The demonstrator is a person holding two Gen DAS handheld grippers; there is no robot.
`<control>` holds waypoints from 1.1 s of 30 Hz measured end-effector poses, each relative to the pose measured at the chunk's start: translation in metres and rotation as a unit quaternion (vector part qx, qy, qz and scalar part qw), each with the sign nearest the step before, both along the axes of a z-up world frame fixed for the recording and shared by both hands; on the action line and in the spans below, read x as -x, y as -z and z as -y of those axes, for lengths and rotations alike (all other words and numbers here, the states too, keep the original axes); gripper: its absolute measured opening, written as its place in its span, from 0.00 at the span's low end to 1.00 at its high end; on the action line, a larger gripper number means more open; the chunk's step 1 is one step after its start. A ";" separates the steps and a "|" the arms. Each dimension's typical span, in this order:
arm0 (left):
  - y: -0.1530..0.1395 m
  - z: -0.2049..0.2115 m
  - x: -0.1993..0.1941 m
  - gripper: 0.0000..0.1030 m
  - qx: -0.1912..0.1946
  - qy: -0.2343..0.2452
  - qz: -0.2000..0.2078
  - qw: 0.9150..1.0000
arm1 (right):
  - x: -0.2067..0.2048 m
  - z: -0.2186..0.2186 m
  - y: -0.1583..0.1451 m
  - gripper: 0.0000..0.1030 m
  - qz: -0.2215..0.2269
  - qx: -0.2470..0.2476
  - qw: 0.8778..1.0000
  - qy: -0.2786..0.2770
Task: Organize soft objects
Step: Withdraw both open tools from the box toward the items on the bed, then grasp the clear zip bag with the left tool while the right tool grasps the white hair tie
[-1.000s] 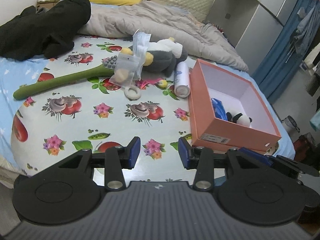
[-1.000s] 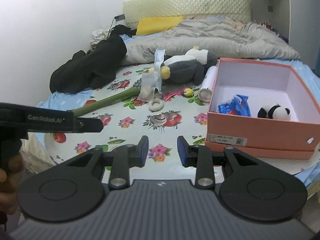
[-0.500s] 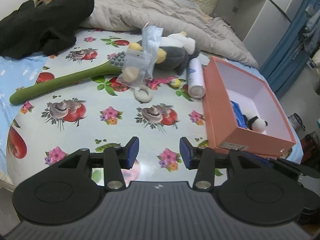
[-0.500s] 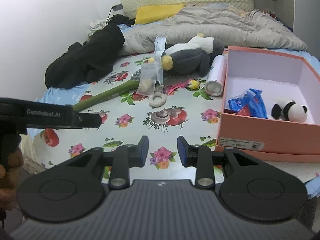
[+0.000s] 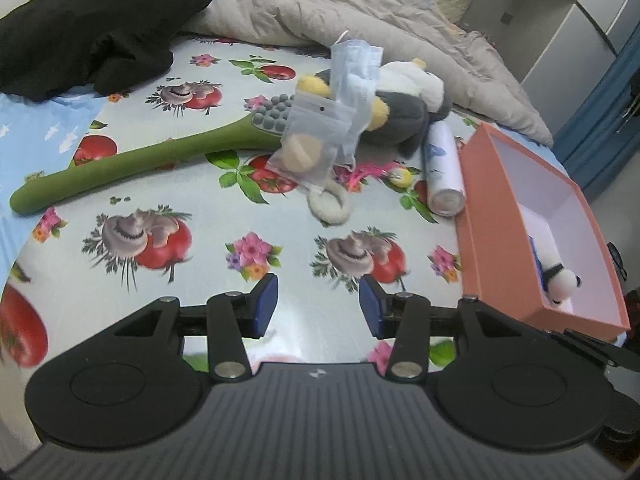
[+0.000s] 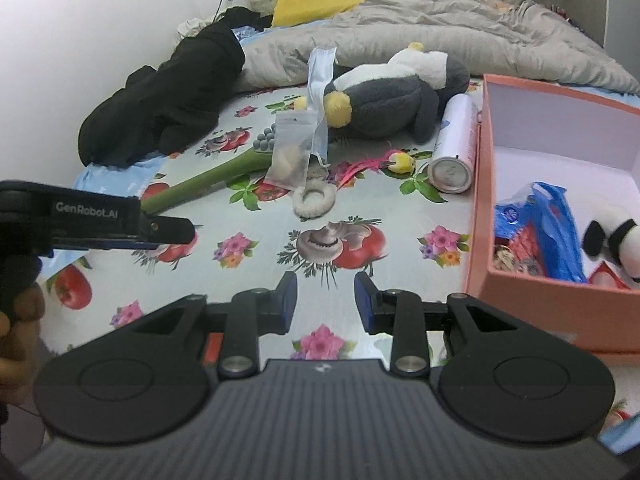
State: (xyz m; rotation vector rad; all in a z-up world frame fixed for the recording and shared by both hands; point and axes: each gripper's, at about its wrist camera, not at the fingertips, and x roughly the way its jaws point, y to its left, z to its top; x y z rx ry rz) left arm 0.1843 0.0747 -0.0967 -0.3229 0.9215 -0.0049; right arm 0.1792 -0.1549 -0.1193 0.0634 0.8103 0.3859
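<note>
A grey and white penguin plush (image 5: 404,112) (image 6: 384,100) lies at the back of the flowered cloth, a blue face mask (image 5: 356,68) (image 6: 320,80) draped on it. A clear bag (image 5: 310,140) (image 6: 290,152) and a fuzzy white ring (image 5: 330,204) (image 6: 314,200) lie in front. The orange box (image 5: 484,216) (image 6: 480,200) at the right holds a small panda plush (image 5: 562,284) (image 6: 612,240) and a blue packet (image 6: 540,224). My left gripper (image 5: 318,308) and right gripper (image 6: 326,300) are open and empty above the cloth's near part.
A green long-handled massager (image 5: 132,164) (image 6: 212,178) lies at the left. A white spray can (image 5: 442,172) (image 6: 456,144) lies beside the box. Black clothes (image 5: 92,28) (image 6: 168,100) and a grey quilt (image 5: 340,12) lie behind. The left gripper shows in the right wrist view (image 6: 172,232).
Both grippers have moved forward over the cloth toward the bag, ring and plush, which look larger now. Both stay open. Nothing on the cloth has moved.
</note>
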 end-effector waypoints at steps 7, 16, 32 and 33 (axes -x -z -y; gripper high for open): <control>0.024 -0.014 -0.045 0.57 0.001 -0.010 -0.015 1.000 | -0.044 -0.007 0.027 0.34 -0.029 -0.005 1.000 -0.006; 0.061 -0.022 -0.119 0.67 -0.008 0.010 -0.028 1.000 | -0.104 -0.034 0.052 0.49 -0.027 -0.005 0.999 -0.031; 0.105 -0.012 -0.209 0.80 -0.069 0.080 0.000 0.994 | -0.161 -0.082 0.095 0.64 -0.014 0.045 0.994 -0.103; 0.107 -0.012 -0.211 0.80 -0.070 0.084 0.006 0.994 | -0.160 -0.082 0.096 0.63 -0.011 0.041 0.993 -0.107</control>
